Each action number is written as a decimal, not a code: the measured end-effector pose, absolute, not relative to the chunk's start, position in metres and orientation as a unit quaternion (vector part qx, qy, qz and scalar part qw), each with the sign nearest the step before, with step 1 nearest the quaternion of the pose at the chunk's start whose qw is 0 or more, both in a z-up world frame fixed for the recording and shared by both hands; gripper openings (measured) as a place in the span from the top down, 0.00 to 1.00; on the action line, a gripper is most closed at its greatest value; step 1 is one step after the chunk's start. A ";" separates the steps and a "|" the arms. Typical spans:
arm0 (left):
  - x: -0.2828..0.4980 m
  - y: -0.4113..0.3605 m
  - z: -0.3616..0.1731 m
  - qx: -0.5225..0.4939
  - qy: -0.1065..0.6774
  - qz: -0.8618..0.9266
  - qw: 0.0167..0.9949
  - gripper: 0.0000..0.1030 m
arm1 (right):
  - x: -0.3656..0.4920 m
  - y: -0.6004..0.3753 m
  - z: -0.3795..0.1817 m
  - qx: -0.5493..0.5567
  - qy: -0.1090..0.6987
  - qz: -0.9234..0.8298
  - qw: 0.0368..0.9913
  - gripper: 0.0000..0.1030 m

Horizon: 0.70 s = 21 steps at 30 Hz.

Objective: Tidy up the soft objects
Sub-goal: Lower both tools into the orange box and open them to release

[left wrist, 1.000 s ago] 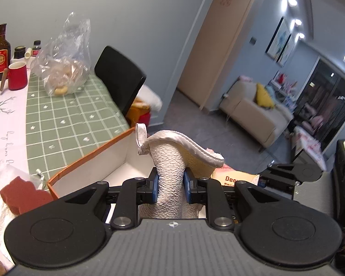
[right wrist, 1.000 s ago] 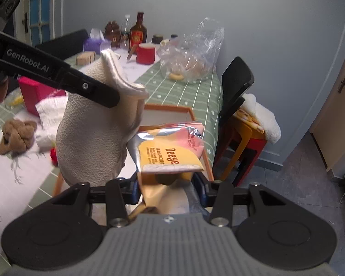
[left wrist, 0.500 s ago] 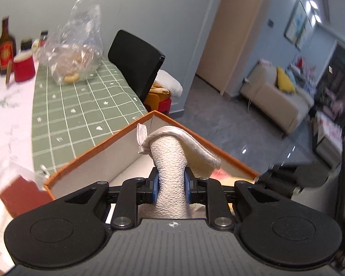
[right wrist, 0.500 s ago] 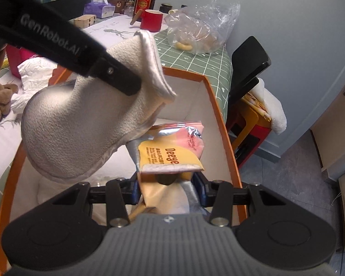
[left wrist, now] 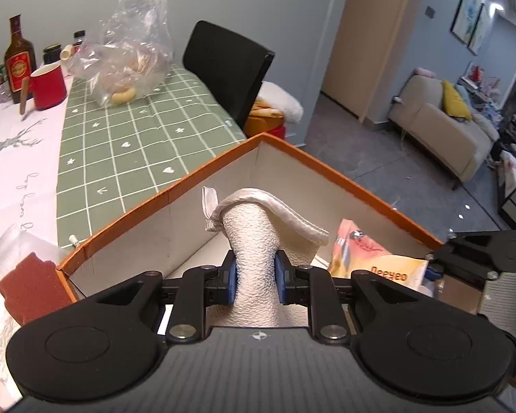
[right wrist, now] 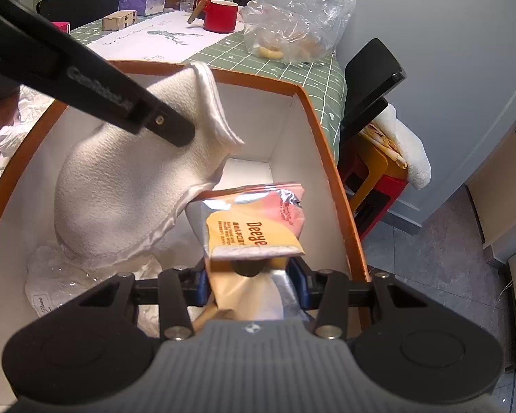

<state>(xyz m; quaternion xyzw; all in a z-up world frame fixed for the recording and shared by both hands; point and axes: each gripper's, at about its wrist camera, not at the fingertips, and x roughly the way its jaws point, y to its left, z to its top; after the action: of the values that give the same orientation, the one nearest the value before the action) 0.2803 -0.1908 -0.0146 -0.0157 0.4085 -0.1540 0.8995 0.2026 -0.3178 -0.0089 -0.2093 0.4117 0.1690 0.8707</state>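
- Both grippers have come down since a second ago: then the cloth and the packet hung above the box rim, with table and floor behind them; now white box walls stand around both.
- The left gripper (left wrist: 256, 277) is clamped narrow on the cloth (left wrist: 254, 241), pinching a bunched neck of it between the blue pads (left wrist: 231, 277); the hemmed edge flops over just past the fingertips.
- In the right view the cloth (right wrist: 120, 199) bulges below the left fingers, its lower edge near or on crinkled plastic (right wrist: 51, 275) on the box floor; I cannot tell whether it touches.
- The right gripper (right wrist: 253, 280) holds the packet (right wrist: 254, 234) at a middling width, pads against its crumpled lower part; the printed face stands just beyond the fingertips.
- The box (left wrist: 175, 191) now surrounds both loads, so the carrying looks nearly done; what likely remains is to let go, not yet begun.
- Hidden: the box floor beneath the packet, and how far the packet's bottom is from it.
- The near box wall is cut off behind each gripper body.
- A dark red pad (left wrist: 27, 282) lies outside the box, left of the left fingers, partly cut off by the gripper.
- The plastic's label is too small to read.
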 end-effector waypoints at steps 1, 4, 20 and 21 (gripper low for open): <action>0.282 -0.189 -0.016 -0.028 0.410 -0.146 0.900 0.77 | 0.204 -0.318 -0.009 -0.209 0.412 0.169 0.871 0.57; 0.287 -0.184 -0.016 -0.052 0.411 -0.126 0.901 0.77 | 0.206 -0.315 -0.009 -0.217 0.415 0.170 0.867 0.57; 0.286 -0.214 -0.050 0.102 0.492 -0.109 0.858 0.50 | 0.219 -0.298 -0.028 -0.291 0.468 0.170 0.817 0.55; 0.284 -0.214 -0.049 0.106 0.488 -0.109 0.860 0.46 | 0.218 -0.297 -0.028 -0.293 0.467 0.171 0.817 0.54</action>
<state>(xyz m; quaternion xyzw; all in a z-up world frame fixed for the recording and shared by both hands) 0.2842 -0.2143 -0.0487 0.1064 0.4878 -0.1085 0.8596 0.2185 -0.2973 -0.0276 -0.2933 0.4667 0.1706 0.8167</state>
